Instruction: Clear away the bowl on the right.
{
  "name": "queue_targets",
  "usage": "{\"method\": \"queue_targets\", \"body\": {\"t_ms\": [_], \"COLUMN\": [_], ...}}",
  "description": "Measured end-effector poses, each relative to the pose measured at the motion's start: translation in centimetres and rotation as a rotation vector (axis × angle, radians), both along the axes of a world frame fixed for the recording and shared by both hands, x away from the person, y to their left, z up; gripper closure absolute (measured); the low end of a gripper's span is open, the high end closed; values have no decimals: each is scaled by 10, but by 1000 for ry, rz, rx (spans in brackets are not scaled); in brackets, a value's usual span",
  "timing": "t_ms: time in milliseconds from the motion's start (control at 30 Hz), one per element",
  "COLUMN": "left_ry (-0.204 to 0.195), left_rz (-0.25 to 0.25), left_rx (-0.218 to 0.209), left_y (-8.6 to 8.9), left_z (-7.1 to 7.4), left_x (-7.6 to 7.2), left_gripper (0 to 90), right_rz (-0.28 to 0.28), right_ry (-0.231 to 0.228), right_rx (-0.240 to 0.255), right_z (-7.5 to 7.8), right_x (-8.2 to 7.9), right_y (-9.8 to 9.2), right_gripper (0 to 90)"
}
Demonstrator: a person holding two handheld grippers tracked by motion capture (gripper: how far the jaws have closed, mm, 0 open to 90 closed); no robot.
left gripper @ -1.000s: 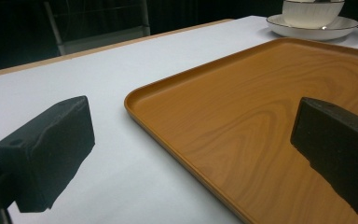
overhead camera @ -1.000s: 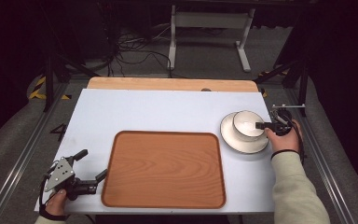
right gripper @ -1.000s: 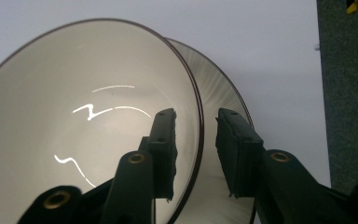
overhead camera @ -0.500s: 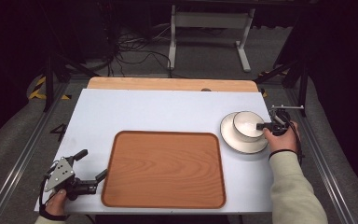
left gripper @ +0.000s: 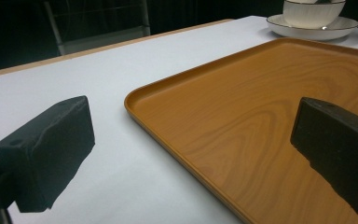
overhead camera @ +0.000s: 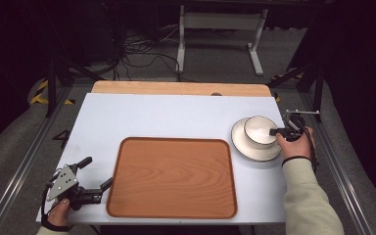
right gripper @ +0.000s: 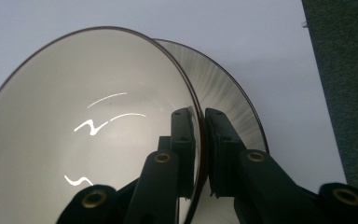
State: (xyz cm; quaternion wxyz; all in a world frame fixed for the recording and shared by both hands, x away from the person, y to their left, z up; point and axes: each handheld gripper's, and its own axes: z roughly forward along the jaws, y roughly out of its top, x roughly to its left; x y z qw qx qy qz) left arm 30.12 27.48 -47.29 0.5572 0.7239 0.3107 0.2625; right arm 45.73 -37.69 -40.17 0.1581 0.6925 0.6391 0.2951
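A white bowl (overhead camera: 259,129) stands on a white plate (overhead camera: 247,149) at the table's right side. My right gripper (overhead camera: 275,132) comes in from the right and is shut on the bowl's rim (right gripper: 193,100), one jaw inside the bowl (right gripper: 88,126) and one outside over the plate (right gripper: 223,88). A brown wooden tray (overhead camera: 171,176) lies in the front middle of the table. My left gripper (overhead camera: 97,171) rests open by the tray's front left corner, one jaw over the white table and one over the tray (left gripper: 270,116). The bowl (left gripper: 312,11) shows far off in the left gripper view.
The white table (overhead camera: 152,117) has a wooden strip (overhead camera: 176,88) along its far edge. Beyond it are a metal stand (overhead camera: 220,29) and cables on the floor. Metal rails (overhead camera: 19,161) run along both sides of the table.
The right gripper's jaws have drawn together onto the bowl's rim. Both hands, the bowl, the plate and the tray stay where they were.
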Motion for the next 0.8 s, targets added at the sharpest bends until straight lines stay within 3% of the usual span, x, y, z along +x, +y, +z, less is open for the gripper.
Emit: {"method": "queue_targets", "body": {"t_ms": [300,800], "left_ry": [-1,0], "left_rz": [0,0], "left_rx": [1,1], "left_y": [0,0], "left_z": [0,0], "left_x": [0,0], "left_gripper": [2,2], "right_rz": [-8,9], "right_ry": [17,-3], "right_rx": [12,28], "right_z": [8,33], "right_x": [-1,-7], "right_y": [1,5], "right_gripper": [815,813]}}
